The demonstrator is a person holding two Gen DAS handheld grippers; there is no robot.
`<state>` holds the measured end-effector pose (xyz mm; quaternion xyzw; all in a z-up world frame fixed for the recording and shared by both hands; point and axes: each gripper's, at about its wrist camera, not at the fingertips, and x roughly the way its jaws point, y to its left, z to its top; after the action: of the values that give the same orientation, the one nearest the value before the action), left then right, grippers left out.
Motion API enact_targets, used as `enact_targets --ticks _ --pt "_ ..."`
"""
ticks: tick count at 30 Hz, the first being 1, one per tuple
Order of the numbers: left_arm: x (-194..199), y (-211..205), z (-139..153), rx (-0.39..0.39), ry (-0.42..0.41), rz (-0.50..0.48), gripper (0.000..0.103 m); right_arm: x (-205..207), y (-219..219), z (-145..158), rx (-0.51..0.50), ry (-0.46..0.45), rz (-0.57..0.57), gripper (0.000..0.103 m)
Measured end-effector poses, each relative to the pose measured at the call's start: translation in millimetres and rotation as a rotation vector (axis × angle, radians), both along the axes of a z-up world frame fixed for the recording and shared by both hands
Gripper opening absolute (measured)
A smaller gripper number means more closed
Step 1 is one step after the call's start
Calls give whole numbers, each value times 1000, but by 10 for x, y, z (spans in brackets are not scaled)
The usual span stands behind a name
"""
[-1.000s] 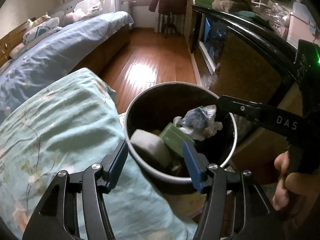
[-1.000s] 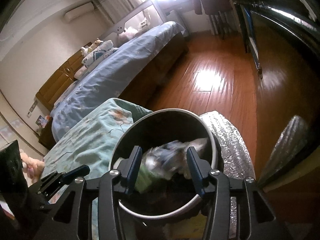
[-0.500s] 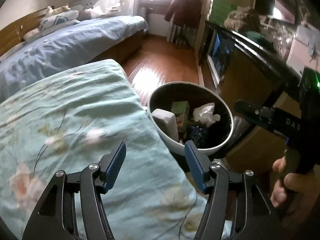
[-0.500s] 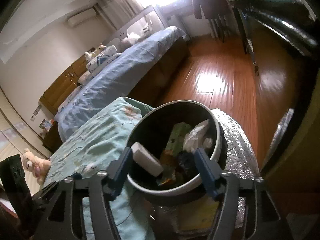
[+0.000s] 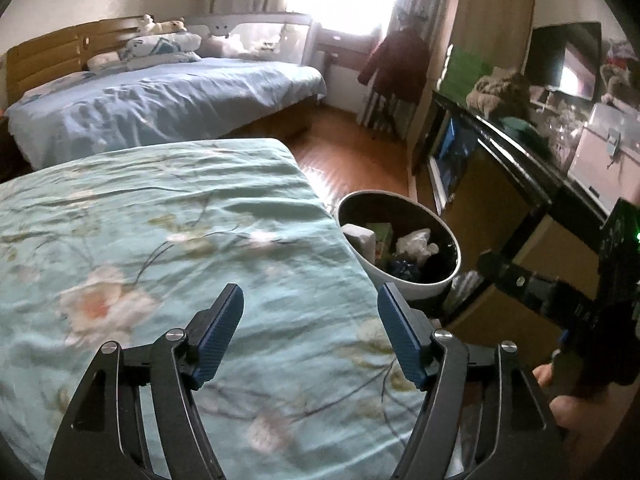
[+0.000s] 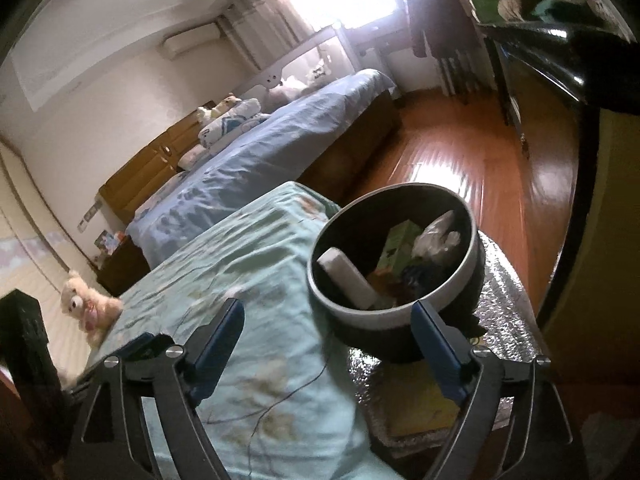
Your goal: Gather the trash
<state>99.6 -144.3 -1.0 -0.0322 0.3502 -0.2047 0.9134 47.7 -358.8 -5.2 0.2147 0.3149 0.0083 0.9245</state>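
1. Left gripper (image 5: 310, 334): we log its blue pads apart and widening, nothing between them; it hangs over the floral teal bedspread (image 5: 160, 240), clear of the cloth.
2. Right gripper (image 6: 328, 340): wider yet and also opening, empty; its right pad shows against the near wall of the bin, though we cannot tell contact from overlap. In the left view its black body sits at the right edge, a hand (image 5: 560, 396) on the grip.
3. Trash bin (image 6: 394, 312): round, pale-rimmed, dark inside, standing on the floor just beside the bed corner. Contents we can list: a white block (image 6: 348, 276) leaning on the inner wall, a green carton (image 6: 398, 248), crumpled clear plastic (image 6: 436, 236), dark scraps below.
4. Step in hand, as we judge it: a drop looks finished, both tools free. No loose litter shows on the bedspread or on the wooden floor (image 6: 452, 160), so the next move calls for searching elsewhere before any reach.
5. Edges: bed corner touching or nearly touching the bin on one side; a dark cabinet (image 5: 500, 184) close on the other; a silvery mat (image 6: 504, 300) under the bin.
6. Open room: the floor lane between the blue bed (image 5: 160, 100) and the cabinet, running toward the window.
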Motion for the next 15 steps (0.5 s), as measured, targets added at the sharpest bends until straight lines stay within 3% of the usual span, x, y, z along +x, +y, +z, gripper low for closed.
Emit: enact_targets --ticks 11,15 --pt "-317 356 103 4 -70 59 71 -198 419 205 -151 -79 39 87" --pt "-452 498 279 5 -146 100 74 -256 569 379 -217 -147 52 96"
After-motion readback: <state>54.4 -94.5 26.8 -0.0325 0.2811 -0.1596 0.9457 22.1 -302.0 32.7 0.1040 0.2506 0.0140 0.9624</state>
